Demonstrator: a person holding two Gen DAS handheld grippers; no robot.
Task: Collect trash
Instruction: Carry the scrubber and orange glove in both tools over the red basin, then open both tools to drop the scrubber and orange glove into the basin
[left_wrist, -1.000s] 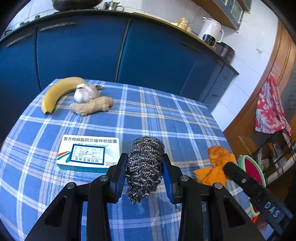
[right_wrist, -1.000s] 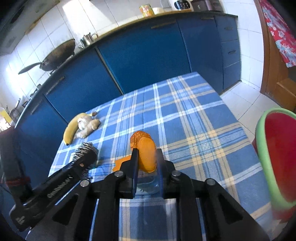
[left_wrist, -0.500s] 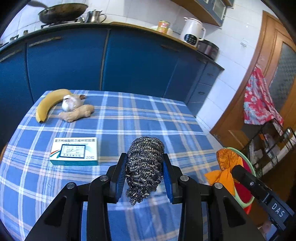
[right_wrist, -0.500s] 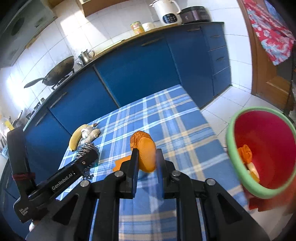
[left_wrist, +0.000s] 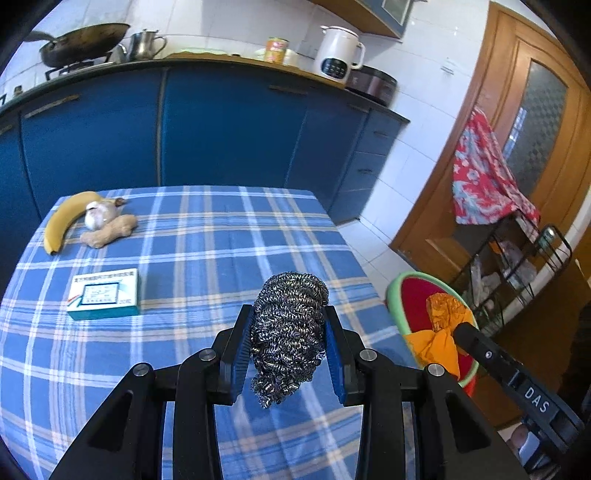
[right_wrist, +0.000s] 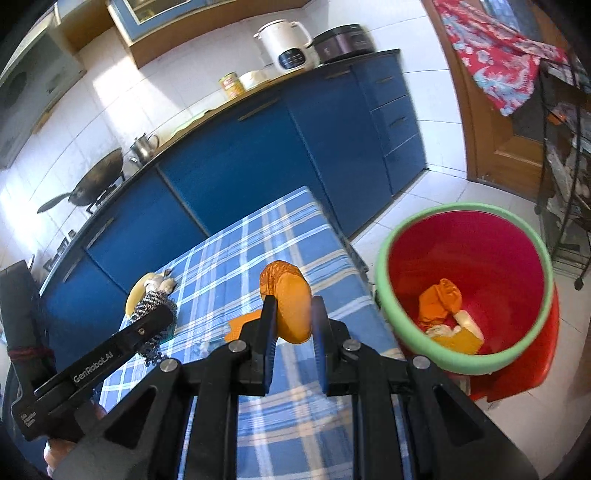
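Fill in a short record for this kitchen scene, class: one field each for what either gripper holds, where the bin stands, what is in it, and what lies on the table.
left gripper: shut on steel wool scourer
right gripper: shut on orange wrapper
red bin: on the floor beside the table's right edge, green rim
bin contents: orange scrap and pale and yellow pieces
table: banana, garlic, ginger, medicine box

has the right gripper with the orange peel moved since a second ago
Yes. The right gripper, shut on the orange peel, has swung off the table toward the red bin.
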